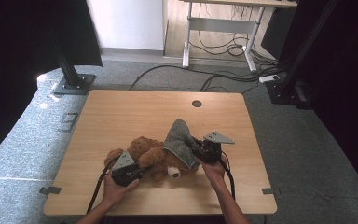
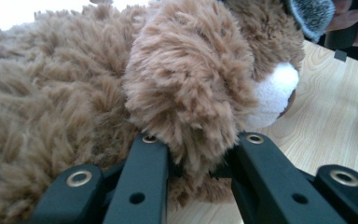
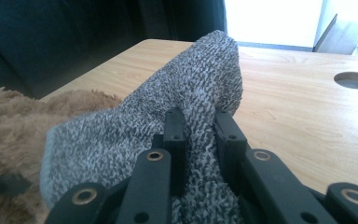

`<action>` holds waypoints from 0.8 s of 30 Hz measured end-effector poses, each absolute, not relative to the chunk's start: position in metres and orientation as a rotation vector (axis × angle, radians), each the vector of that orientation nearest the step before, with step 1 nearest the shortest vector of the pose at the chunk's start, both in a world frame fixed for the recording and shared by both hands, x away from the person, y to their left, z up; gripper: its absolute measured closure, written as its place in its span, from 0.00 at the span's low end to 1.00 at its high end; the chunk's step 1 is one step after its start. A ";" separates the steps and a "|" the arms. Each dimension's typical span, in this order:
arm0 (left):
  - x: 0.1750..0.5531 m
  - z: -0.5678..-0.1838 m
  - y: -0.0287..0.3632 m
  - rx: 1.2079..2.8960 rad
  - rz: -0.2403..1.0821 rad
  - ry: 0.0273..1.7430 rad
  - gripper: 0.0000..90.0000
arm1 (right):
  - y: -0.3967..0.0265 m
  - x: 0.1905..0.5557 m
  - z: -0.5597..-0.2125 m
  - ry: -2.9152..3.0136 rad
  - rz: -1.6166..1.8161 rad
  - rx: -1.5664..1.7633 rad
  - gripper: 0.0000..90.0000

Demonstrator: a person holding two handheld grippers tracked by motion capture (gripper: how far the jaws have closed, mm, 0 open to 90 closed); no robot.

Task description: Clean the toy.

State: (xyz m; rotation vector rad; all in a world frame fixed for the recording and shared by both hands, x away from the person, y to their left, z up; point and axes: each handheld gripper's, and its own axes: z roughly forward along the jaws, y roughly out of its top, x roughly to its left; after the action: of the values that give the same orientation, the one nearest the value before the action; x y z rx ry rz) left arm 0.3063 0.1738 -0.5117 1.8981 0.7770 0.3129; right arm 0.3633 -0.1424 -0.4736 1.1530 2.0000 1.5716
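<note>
Nearest the camera: left hand-held gripper, black jaws clamped on a plush limb of the teddy bear, fur bulging between and over the pads. Judged purpose: pinning or steadying the toy so that it cannot slide while the other side is worked. Seen from the high view, same left hand-held gripper at the near left of the bear, held low and level from the person's side. Right hand-held gripper closed on a fold of the grey cloth, fabric pinched upright between the pads and draped down over the brown fur. In the high view, right hand-held gripper just beside the bear's head, cloth raised into a peak and covering the head's upper part, white muzzle left bare below. Judged step: wiping or covering the head with the cloth, one side anchoring, the other working. Bear lying on its side near the front middle of the wooden tabletop, well short of the round cable hole at the far edge. Risk noted: plush yielding under the clamp, limb slipping free.
</note>
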 end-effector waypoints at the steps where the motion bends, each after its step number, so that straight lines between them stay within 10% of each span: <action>1: 0.306 -0.512 0.174 1.902 0.316 0.781 0.88 | -0.143 0.362 -0.474 2.002 1.578 1.151 0.87; 24: 0.308 -0.525 0.166 1.991 0.312 0.788 0.92 | -0.105 0.328 -0.480 2.155 1.617 1.004 0.89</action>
State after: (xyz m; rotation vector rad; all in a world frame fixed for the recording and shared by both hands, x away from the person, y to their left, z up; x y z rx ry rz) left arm 0.3079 0.1659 -0.5245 1.9912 0.7876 0.3120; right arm 0.3279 -0.1046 -0.4800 1.0039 2.1553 1.6167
